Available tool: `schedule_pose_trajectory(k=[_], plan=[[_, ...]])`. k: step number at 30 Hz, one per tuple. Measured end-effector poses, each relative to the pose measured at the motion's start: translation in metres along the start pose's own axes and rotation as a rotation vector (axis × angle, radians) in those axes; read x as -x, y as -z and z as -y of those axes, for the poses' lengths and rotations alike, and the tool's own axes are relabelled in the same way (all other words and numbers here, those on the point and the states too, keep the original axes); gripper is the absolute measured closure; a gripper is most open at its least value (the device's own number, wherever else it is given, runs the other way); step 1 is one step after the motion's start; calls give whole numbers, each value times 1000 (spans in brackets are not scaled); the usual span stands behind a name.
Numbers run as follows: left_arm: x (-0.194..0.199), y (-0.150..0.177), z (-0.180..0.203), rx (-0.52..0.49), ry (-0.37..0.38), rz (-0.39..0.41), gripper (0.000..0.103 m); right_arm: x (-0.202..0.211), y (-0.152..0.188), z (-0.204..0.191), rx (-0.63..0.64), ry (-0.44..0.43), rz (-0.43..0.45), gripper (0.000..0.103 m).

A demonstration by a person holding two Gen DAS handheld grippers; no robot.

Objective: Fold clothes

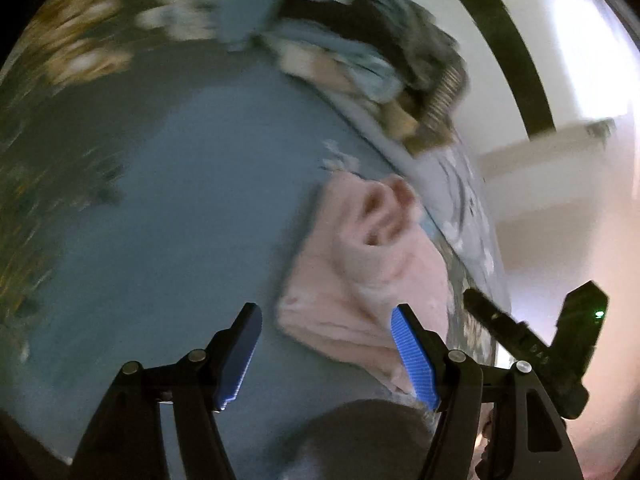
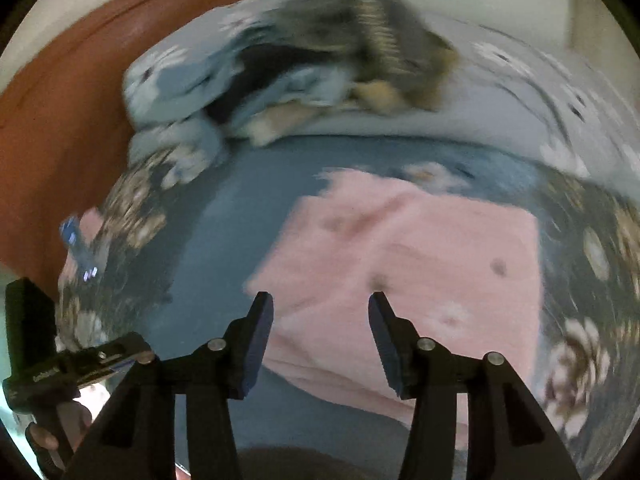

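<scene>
A pink garment (image 2: 404,264) lies flat and folded into a rough rectangle on the blue bed cover (image 2: 248,196). In the left wrist view the same pink garment (image 1: 360,264) shows a rumpled opening at its far end. My left gripper (image 1: 326,334) is open above the cover, its right finger at the garment's near edge. My right gripper (image 2: 320,316) is open just above the garment's near-left part, with nothing between its fingers. Both views are blurred by motion.
A heap of other clothes (image 2: 320,60), blue, black and brown, lies at the far end of the bed. Floral bedding (image 2: 592,280) borders the cover. A brown headboard (image 2: 48,128) stands at left. The other gripper's body (image 1: 552,344) shows at right, beyond the bed's edge.
</scene>
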State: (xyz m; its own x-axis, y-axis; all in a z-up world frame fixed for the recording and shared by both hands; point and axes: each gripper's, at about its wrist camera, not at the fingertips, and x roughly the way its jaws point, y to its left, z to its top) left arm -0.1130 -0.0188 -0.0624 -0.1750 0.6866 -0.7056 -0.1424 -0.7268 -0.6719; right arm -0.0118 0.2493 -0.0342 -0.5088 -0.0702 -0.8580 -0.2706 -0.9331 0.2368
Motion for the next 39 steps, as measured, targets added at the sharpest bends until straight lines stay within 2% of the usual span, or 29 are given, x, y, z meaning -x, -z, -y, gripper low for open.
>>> schedule_pose_trajectory(k=[3, 7, 13, 16, 17, 18, 20, 24, 29, 32, 35, 39], plan=[[-28, -13, 43, -119, 5, -42, 32, 9, 9, 45, -101, 0, 20, 52], [-75, -31, 89, -270, -49, -73, 32, 16, 17, 104, -251, -18, 27, 52], [-135, -39, 102, -350, -176, -171, 34, 13, 34, 153, -336, -41, 22, 52], [-141, -39, 96, -346, -188, -191, 42, 5, 43, 170, -376, -52, 5, 52], [-141, -40, 93, -333, -188, -195, 52, 2, 46, 174, -392, -60, -3, 52], [-141, -40, 90, -318, -185, -200, 70, -1, 50, 177, -405, -68, -9, 52], [-139, -40, 83, -297, -179, -202, 90, -7, 56, 181, -429, -82, -20, 52], [-124, -36, 81, -299, -137, -138, 94, -14, 62, 184, -454, -98, -32, 52], [-89, -34, 79, -263, -67, -79, 95, -8, 65, 189, -490, -122, -1, 52], [-79, -31, 60, -226, -113, -58, 95, -3, 67, 193, -487, -128, 21, 52], [-92, -26, 36, -179, -188, -93, 95, -9, 72, 194, -485, -121, 5, 52], [-99, -27, 29, -153, -201, -109, 89, -21, 76, 196, -487, -133, -20, 52]])
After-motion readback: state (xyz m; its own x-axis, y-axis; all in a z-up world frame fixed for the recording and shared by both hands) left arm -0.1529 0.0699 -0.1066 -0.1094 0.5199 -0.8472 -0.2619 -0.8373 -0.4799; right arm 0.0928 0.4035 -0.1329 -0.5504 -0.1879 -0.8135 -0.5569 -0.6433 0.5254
